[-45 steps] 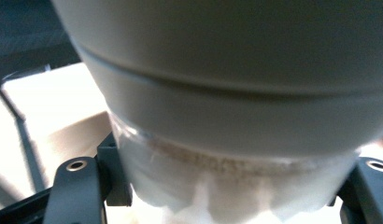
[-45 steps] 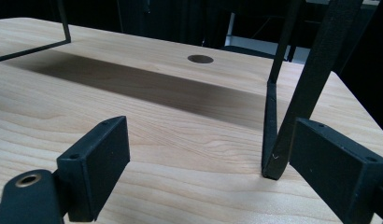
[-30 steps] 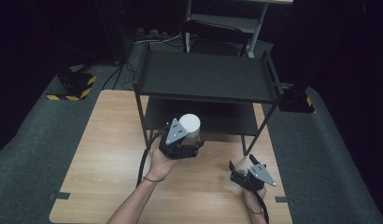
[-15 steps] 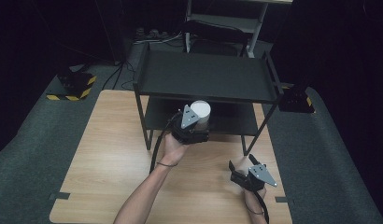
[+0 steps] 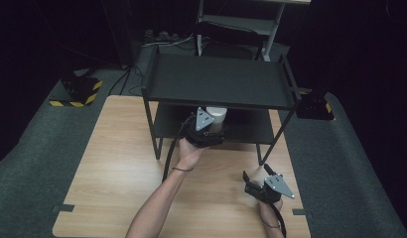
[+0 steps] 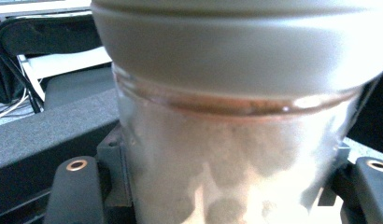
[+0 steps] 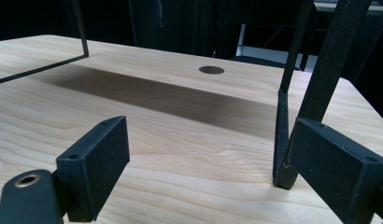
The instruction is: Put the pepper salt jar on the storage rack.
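Glass jar point(image 6: 236, 140) clamped in left gripper point(image 5: 207, 130); right gripper point(image 7: 203, 172) open.

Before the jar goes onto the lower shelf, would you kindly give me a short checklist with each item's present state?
1. Left gripper shut on the jar: ok.
2. Jar's white lid on: ok.
3. Jar at the lower shelf, under the top shelf: ok.
4. Landing spot on the lower shelf free: cannot tell.
5. Right gripper open, apart from the rack, over the table: ok.
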{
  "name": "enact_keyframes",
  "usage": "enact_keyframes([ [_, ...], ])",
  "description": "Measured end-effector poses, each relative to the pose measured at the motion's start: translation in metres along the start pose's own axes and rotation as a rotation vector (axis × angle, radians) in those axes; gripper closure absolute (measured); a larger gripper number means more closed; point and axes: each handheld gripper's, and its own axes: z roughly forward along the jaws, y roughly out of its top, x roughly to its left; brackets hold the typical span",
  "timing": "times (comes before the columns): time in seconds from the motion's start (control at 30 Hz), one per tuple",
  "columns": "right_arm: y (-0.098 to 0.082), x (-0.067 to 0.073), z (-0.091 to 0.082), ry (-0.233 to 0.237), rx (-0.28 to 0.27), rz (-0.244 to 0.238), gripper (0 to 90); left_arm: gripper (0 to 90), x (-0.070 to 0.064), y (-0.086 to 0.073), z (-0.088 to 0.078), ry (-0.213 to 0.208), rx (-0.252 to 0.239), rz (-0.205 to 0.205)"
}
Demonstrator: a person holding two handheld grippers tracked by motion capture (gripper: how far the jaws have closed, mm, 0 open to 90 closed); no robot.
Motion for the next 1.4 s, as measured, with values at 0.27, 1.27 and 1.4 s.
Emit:
enact_keyframes([
  [0.27, 0.000, 0.000, 0.000, 0.002, -0.002, 0.000, 11.4, 29.5, -0.001, -0.001, 0.012, 0.052, -0.022, -0.017],
  [1.27, -0.001, -0.002, -0.001, -0.006, -0.009, 0.025, 11.0, 8.7, 0.001, -0.007, 0.018, 0.081, -0.058, 0.009],
  [1.4, -0.001, -0.002, -0.001, -0.007, -0.007, 0.024, 11.0, 2.6, -0.006, -0.013, 0.008, 0.103, -0.072, -0.013],
])
